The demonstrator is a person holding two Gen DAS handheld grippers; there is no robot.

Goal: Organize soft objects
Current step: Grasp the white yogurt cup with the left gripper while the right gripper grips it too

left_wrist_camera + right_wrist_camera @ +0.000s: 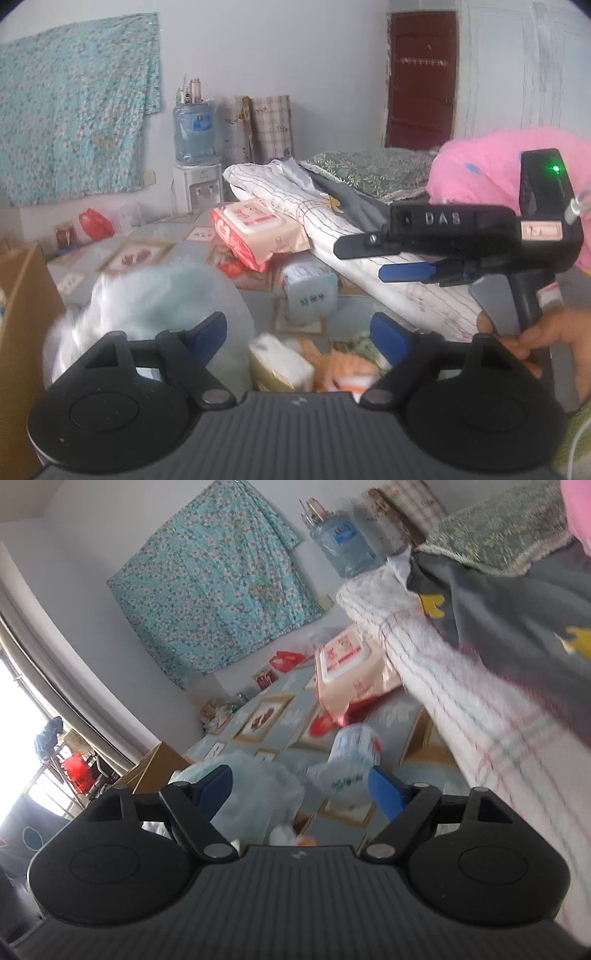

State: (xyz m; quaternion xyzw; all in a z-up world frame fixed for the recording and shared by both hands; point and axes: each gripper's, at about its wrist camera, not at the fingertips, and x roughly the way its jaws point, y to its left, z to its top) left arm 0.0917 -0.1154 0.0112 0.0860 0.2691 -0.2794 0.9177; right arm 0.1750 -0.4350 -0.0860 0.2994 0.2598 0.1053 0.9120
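Holding both tools wide open, empty. Our left gripper (299,328) hangs over a blurred clear plastic bag (147,306) and a small white pack (280,360). Our right gripper (301,784) faces a tissue pack (351,760) just ahead. Beyond it lies a pink wipes pack (347,672); folded white bedding (443,686) runs along its right.
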